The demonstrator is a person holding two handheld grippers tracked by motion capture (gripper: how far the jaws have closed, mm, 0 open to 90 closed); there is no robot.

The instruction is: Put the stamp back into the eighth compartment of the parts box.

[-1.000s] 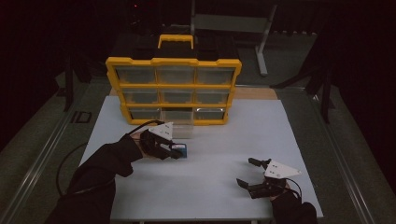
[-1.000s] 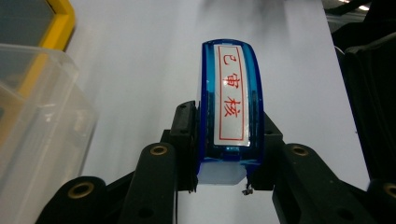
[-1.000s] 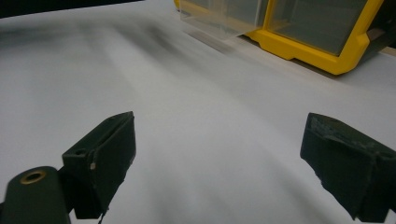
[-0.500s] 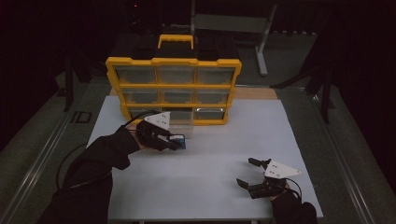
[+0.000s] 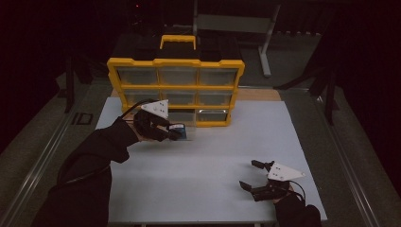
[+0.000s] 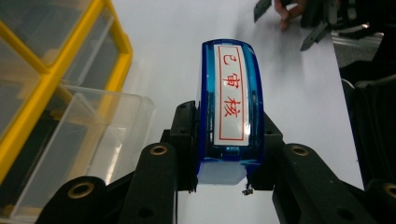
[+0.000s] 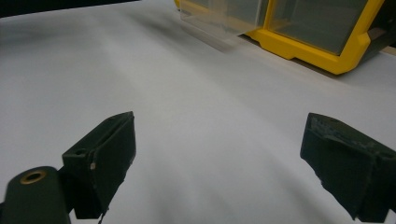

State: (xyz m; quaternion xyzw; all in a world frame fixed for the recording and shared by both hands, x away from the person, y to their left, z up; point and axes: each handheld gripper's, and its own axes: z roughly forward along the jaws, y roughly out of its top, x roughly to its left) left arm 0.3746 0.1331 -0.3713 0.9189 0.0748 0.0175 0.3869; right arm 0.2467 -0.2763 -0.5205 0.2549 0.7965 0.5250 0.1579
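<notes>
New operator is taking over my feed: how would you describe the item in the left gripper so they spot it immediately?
Start at the yellow drawer cabinet at the table's far edge; a clear drawer stands pulled out of its bottom row. Just in front, the left gripper clamps a small blue stamp, the only blue thing there, its white label printed with red characters.

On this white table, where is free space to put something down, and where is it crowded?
The widest bare patch of the white table lies in the middle, between the left tool holding the blue stamp and the open right tool. The right strip beside the yellow organizer is free too. It is crowded in front of the organizer, around the pulled-out clear drawer.
</notes>
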